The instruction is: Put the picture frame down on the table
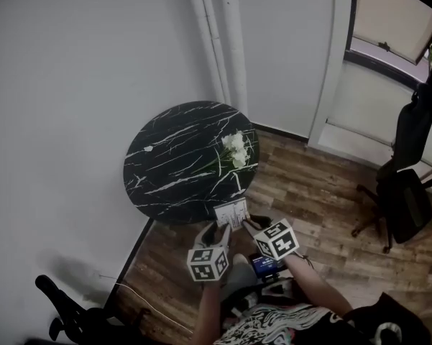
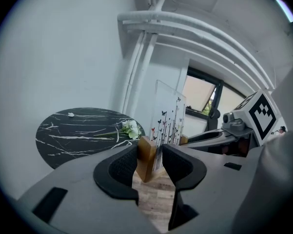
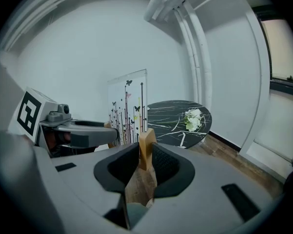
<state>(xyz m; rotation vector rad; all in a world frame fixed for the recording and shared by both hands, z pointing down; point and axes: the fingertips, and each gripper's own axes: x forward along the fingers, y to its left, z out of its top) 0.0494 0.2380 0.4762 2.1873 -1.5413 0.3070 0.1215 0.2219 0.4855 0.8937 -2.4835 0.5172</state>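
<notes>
Two grippers held one frame (image 1: 231,214) between them at the lower centre of the head view, by the lower edge of the table (image 1: 174,165); the left gripper (image 2: 150,162) had its jaws wide, clamped on one wooden block (image 2: 146,156); the right gripper (image 3: 145,164) was clamped on the second block (image 3: 146,145). The frame's panel (image 2: 168,118) was clear, flat and upright, printed with thin stems and small butterflies; the round table was black with white marble veins; one bunch of white flowers (image 1: 236,148) lay on it.
</notes>
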